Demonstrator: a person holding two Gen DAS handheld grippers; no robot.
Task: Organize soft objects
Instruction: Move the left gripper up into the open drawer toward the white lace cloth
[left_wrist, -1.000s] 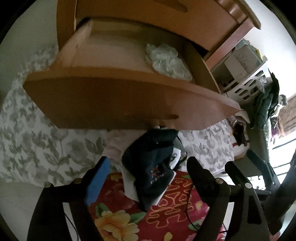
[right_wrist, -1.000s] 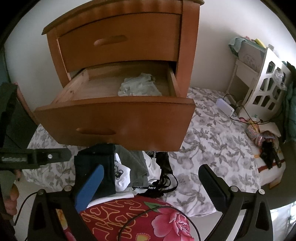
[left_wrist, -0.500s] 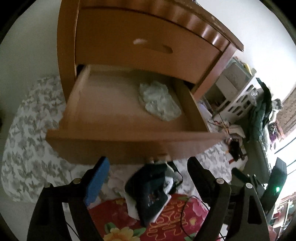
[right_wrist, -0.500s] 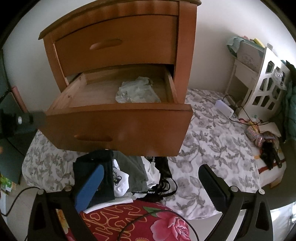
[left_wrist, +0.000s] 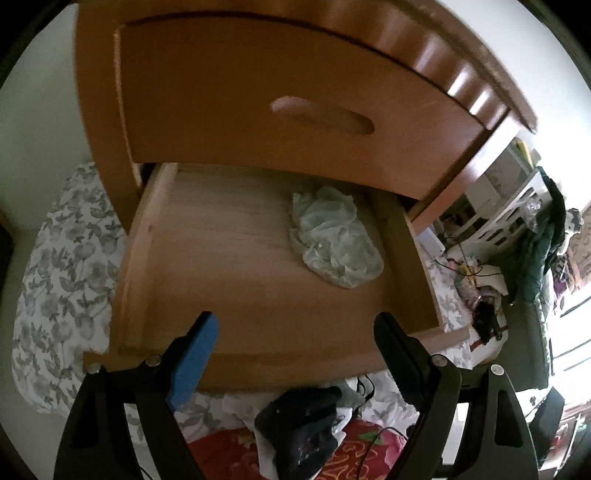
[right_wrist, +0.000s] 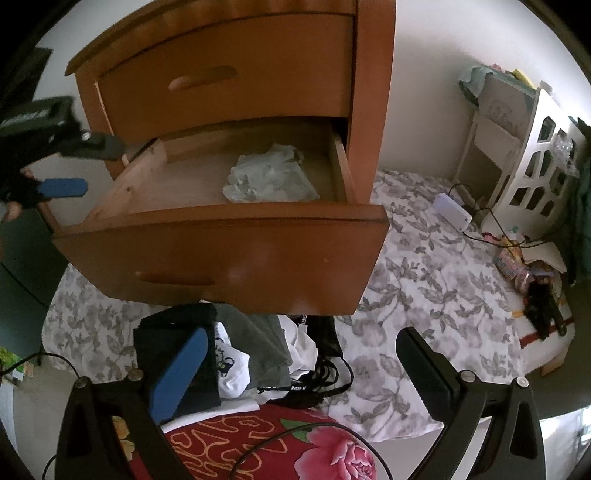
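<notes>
A wooden nightstand has its lower drawer (left_wrist: 258, 280) pulled out; the drawer also shows in the right wrist view (right_wrist: 221, 254). A pale green crumpled cloth (left_wrist: 334, 243) lies in its right half, also seen from the right (right_wrist: 269, 177). A pile of dark, grey and white clothes (right_wrist: 236, 354) lies below the drawer front, partly seen in the left wrist view (left_wrist: 306, 417). My left gripper (left_wrist: 295, 332) is open and empty, over the drawer's front edge; it shows in the right wrist view (right_wrist: 85, 166). My right gripper (right_wrist: 303, 354) is open and empty above the pile.
A red floral cushion (right_wrist: 280, 446) lies nearest me. A grey leaf-print sheet (right_wrist: 424, 302) covers the surface around the nightstand. A white cut-out shelf (right_wrist: 535, 162), a white box with cables (right_wrist: 452, 210) and small clutter stand at the right. The upper drawer (left_wrist: 295, 122) is closed.
My left gripper has risen from the clothes pile up to the open drawer and now looks into it. My right gripper has stayed nearly still over the pile.
</notes>
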